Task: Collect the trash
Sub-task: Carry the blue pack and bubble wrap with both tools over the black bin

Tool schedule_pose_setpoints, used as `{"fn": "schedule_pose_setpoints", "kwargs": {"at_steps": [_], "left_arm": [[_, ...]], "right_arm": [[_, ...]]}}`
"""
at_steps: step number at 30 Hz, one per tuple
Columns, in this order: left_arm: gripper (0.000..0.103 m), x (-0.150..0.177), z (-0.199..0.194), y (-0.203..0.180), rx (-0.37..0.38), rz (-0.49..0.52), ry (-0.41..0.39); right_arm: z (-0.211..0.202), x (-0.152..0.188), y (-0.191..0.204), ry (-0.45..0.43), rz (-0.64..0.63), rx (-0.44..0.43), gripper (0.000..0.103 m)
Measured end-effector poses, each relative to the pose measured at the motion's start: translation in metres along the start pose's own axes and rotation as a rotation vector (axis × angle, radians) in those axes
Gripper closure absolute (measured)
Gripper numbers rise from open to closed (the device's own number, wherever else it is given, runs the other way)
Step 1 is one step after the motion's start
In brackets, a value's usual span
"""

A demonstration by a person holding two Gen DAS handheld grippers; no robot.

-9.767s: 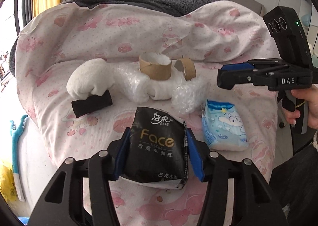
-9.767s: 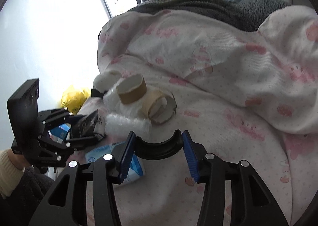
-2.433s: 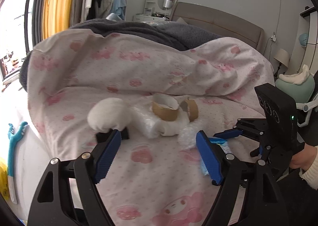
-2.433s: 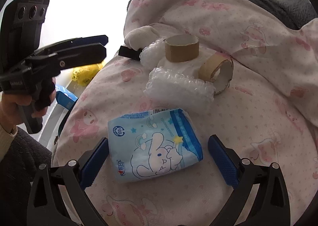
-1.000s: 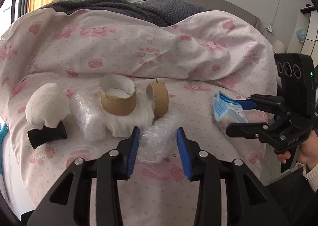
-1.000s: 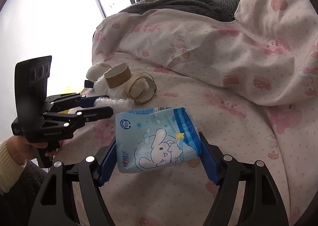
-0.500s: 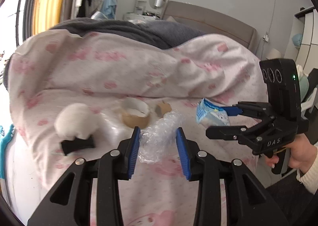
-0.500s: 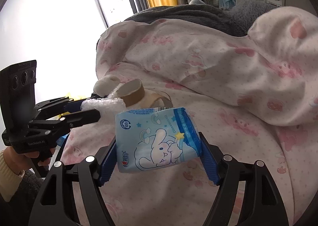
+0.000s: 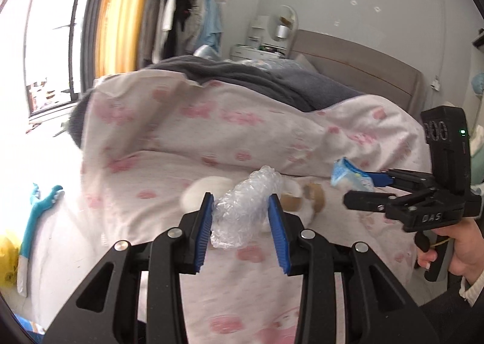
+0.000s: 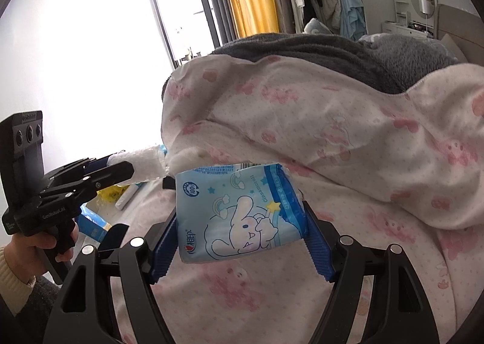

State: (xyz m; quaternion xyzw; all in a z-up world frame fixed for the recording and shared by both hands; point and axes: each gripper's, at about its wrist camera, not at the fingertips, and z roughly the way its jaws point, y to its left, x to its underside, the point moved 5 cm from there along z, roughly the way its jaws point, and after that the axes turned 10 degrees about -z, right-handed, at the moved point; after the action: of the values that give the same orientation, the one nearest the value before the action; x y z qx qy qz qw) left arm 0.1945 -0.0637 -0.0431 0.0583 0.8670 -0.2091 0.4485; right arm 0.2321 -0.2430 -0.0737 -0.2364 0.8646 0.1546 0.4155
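Note:
My left gripper is shut on a crumpled wad of clear bubble wrap, held up off the pink quilt. The right gripper is shut on a light blue tissue pack printed with a white rabbit, also lifted clear of the bed. In the left wrist view the right gripper shows at the right with the blue pack at its tips. Behind the bubble wrap lie two cardboard tape rolls and a white sock ball, partly hidden.
A grey blanket lies over the top of the quilt. Beside the bed on the left there is a yellow bag, a teal toy and a blue box on the floor. A headboard stands behind.
Both grippers have lifted and pulled back from the bed with their loads. The tape rolls and sock ball now look smaller and lie farther away.

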Motion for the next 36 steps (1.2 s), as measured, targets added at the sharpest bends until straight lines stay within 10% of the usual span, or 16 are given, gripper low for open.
{"fn": "schedule_pose_setpoints", "kwargs": {"at_steps": [36], "left_arm": [[0.064, 0.062, -0.053, 0.169, -0.298, -0.128, 0.23]], "right_arm": [[0.087, -0.047, 0.183, 0.033, -0.176, -0.191, 0.028]]}}
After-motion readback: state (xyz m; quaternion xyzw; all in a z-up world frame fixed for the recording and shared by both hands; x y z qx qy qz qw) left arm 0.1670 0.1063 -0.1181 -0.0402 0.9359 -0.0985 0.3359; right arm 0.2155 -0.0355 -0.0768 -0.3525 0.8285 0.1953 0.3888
